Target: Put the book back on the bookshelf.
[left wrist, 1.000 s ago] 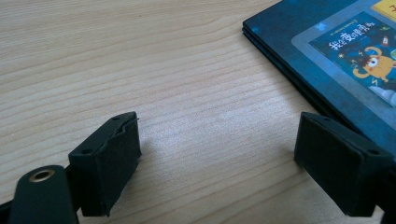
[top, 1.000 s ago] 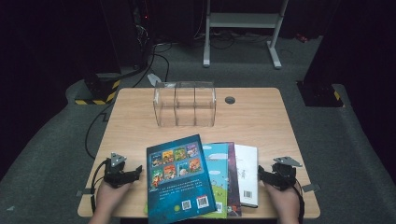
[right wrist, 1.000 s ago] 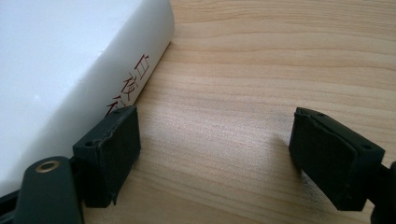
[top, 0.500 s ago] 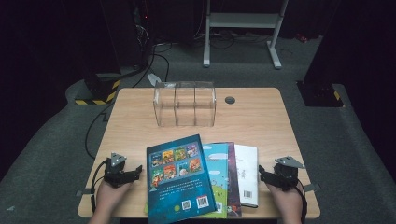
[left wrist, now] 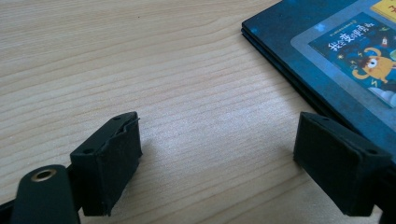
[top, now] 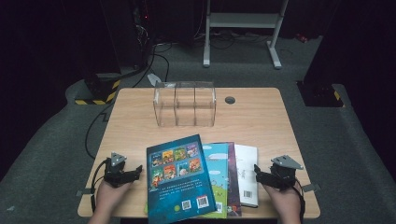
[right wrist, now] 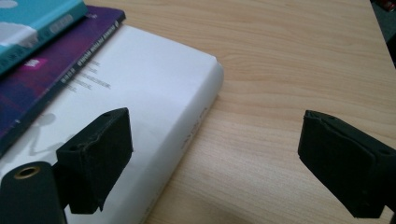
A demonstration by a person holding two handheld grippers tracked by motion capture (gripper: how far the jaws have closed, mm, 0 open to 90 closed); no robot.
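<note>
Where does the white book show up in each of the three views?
High view: white book, rightmost of the fanned pile, beside the right gripper.
Left gripper view: not in it.
Right gripper view: white book lower left, under the purple book.
Shared landmark: the wooden table.

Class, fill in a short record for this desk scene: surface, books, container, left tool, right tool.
surface: wooden table
books: four overlapping; dark blue picture book on top, then light blue book, purple book, white book
container: clear three-compartment box, empty, beyond the books
left tool: open, nothing between the jaws, left of the dark blue picture book
right tool: jaws just opening, nothing gripped, at the white book's right edge
</note>
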